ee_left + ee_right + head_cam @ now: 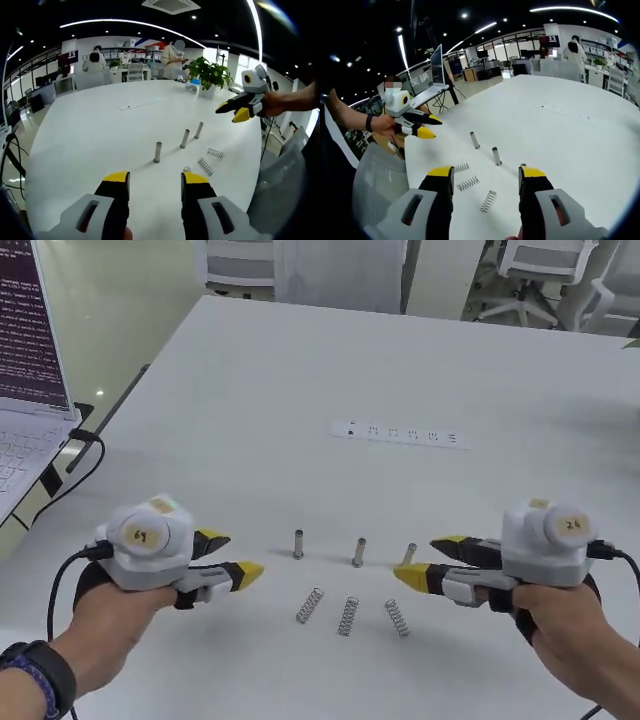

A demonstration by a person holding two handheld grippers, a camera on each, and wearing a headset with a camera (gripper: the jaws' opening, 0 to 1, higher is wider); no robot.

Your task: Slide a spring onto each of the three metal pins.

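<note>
Three short metal pins stand upright in a row on the white table: left pin (298, 544), middle pin (359, 552), right pin (408, 555). Just in front of them lie three loose springs (309, 605) (348, 616) (397, 618). My left gripper (235, 555) hovers open to the left of the pins, nothing between its yellow tips. My right gripper (420, 558) is open beside the right pin. In the left gripper view the pins (157, 152) and springs (205, 166) lie ahead of the jaws. The right gripper view has a pin (496, 156) and springs (468, 183) between its jaws.
A white power strip (400, 434) lies farther back on the table (300, 390). An open laptop (25, 390) and black cables (85, 455) sit at the left edge. Office chairs (540, 280) stand beyond the far edge. A potted plant (210, 75) stands at a far corner.
</note>
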